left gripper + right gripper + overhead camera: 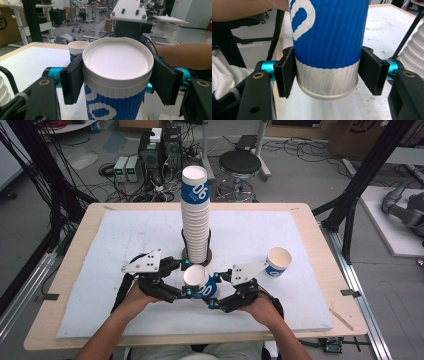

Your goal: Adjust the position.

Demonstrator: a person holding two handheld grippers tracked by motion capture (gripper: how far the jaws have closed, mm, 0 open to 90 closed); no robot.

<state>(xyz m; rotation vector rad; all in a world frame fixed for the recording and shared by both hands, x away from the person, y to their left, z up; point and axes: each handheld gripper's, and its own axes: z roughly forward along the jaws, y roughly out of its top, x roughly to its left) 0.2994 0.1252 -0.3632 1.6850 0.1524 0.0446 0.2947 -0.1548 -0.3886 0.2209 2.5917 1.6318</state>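
Near the front middle of the table point(75, 285), over its white mat point(125, 240), I have both claws on one blue-and-white paper cup point(199, 281). It lies tilted between them, its open mouth facing up and toward my left claw point(186, 279), its base toward my right claw point(212, 291).

From the left claw's own view, the cup point(117, 75) sits upright in the picture with its white inside facing the camera. My two black pads point(72, 77) press the ribbed wall just below the rolled rim, one on each side, so this claw is clenched on the cup.

From the right claw's own view, the cup point(329, 37) hangs with its base toward the camera. The pads point(287, 72) sit at the white band near the bottom. The pad at the picture's left touches the wall, and the other stands close against it, so I read this claw as grasping the cup too.

Just behind the held cup stands a tall stack of cups point(195, 217) in a dark holder at the table's centre. A single cup point(278, 262) stands upright well to the right of my right claw, mouth open to the ceiling.

My forearms point(107, 335) come in from the near edge of the table.
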